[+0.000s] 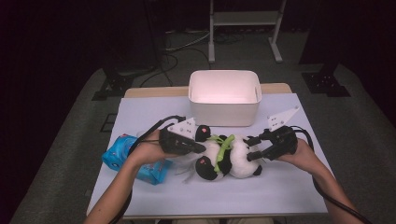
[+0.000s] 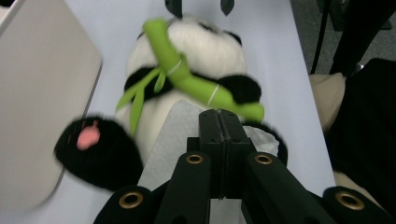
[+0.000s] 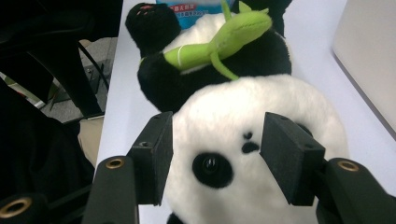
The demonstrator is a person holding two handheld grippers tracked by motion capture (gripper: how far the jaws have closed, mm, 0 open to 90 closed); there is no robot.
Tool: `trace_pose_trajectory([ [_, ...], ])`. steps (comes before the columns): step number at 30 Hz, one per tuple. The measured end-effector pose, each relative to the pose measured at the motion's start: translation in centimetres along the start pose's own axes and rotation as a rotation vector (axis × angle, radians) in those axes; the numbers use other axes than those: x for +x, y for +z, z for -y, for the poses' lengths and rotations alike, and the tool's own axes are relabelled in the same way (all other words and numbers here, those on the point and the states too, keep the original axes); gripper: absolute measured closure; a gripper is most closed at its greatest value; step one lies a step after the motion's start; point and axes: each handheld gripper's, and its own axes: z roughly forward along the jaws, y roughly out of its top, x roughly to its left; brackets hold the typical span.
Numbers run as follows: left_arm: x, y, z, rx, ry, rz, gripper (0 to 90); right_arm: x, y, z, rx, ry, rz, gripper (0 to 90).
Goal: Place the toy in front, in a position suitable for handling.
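My left gripper (image 2: 219,122) has its jaws pressed together, pinching a thin white tissue sheet (image 2: 175,135) that drapes over the belly of the black-and-white plush panda (image 2: 196,65). In the left gripper view the closed tips sit just below the soft green bamboo stalk (image 2: 196,84) that the toy hugs across its chest, with a black foot and its pink pad off to the left.

My right gripper (image 3: 215,156) has its jaws spread wide on either side of the panda's white head, one pad at each cheek; I cannot tell whether they touch the fur.

From the high view, the panda lies on its back near the middle of the pale desk (image 1: 280,186), lengthwise between my two hands, head toward the right. A blue printed plastic packet (image 1: 122,156) lies beside my left forearm, and a white rectangular plastic bin (image 1: 224,109) stands just behind the toy.
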Motion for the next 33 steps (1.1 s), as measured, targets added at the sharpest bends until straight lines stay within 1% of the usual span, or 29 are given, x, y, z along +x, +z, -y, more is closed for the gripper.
trace_pose_trajectory([
  [1,0.0,0.0,0.0,0.000,0.000,0.000,90.0,0.0,-0.2,0.1,0.000,0.001,0.000,42.8],
  [2,0.2,0.6,-0.9,0.001,0.015,0.011,90.0,0.1,-0.4,0.1,0.000,0.001,0.002,42.8],
  [3,0.2,0.6,-0.9,0.001,0.015,0.011,90.0,0.1,-0.4,0.1,0.000,0.001,0.002,42.8],
  [4,0.3,1.0,-1.5,0.002,0.025,0.015,90.0,0.1,-0.6,0.2,0.000,0.001,0.005,42.7],
  [5,0.4,1.3,-2.0,0.002,0.035,0.022,90.0,0.2,-1.1,0.5,0.003,0.005,0.011,42.7],
  [6,0.5,1.6,-2.3,-0.001,0.037,0.029,90.0,0.3,-1.3,0.6,0.001,0.005,0.013,42.7],
  [7,0.6,2.0,-2.8,0.001,0.044,0.035,90.0,0.3,-1.3,0.6,0.001,0.005,0.013,42.7],
  [9,0.8,2.6,-3.7,0.012,0.062,0.046,90.0,0.3,-1.8,0.9,-0.001,0.013,0.020,42.7],
  [11,0.9,3.6,-5.2,0.017,0.084,0.061,90.0,0.4,-2.7,1.4,-0.010,0.014,0.030,42.6],
  [12,0.9,3.6,-5.2,0.017,0.084,0.061,90.0,0.4,-3.0,1.5,-0.013,0.014,0.034,42.6],
  [13,1.1,4.4,-6.2,0.023,0.099,0.074,90.0,0.5,-3.2,1.7,-0.011,0.019,0.039,42.5],
  [14,1.1,4.8,-6.7,0.028,0.105,0.081,90.0,0.6,-3.5,1.8,-0.010,0.022,0.043,42.4],
  [15,1.1,4.8,-6.7,0.028,0.105,0.081,90.0,0.6,-3.5,1.8,-0.010,0.022,0.043,42.4],
  [17,1.2,5.8,-7.8,0.034,0.123,0.097,90.0,0.6,-4.0,2.2,-0.012,0.026,0.051,42.4],
  [21,1.2,7.1,-9.2,0.037,0.146,0.120,90.0,0.8,-5.0,3.2,-0.018,0.038,0.066,42.3],
  [23,1.2,8.0,-10.0,0.037,0.156,0.136,90.0,0.9,-5.5,3.7,-0.021,0.046,0.069,42.1],
  [24,1.2,8.8,-10.7,0.048,0.165,0.152,89.9,1.0,-5.9,4.1,-0.022,0.055,0.075,42.1],
  [25,1.2,8.8,-10.7,0.048,0.165,0.152,89.8,1.0,-5.9,4.1,-0.022,0.055,0.075,42.1],
  [26,1.2,9.3,-11.0,0.048,0.168,0.158,89.5,1.2,-6.2,4.6,-0.022,0.060,0.081,42.1],
  [27,1.3,9.7,-11.1,0.046,0.165,0.168,89.5,1.2,-6.2,4.6,-0.022,0.060,0.081,42.1],
  [28,1.4,10.3,-11.3,0.050,0.157,0.185,85.5,1.2,-6.5,4.9,-0.023,0.067,0.087,42.1],
  [29,1.4,10.3,-11.3,0.050,0.157,0.185,81.8,1.2,-6.5,4.9,-0.023,0.067,0.087,42.1],
  [30,1.4,10.6,-11.3,0.053,0.148,0.191,81.8,1.2,-6.6,5.1,-0.028,0.070,0.087,42.1],
  [31,1.4,10.6,-11.1,0.056,0.146,0.195,78.0,1.3,-6.6,5.1,-0.028,0.071,0.085,42.1],
  [32,1.5,10.5,-10.9,0.051,0.135,0.190,75.6,1.4,-6.5,5.0,-0.027,0.067,0.084,42.1],
  [33,1.6,10.2,-10.7,0.043,0.124,0.194,72.6,1.4,-6.3,5.0,-0.024,0.064,0.082,42.3],
])
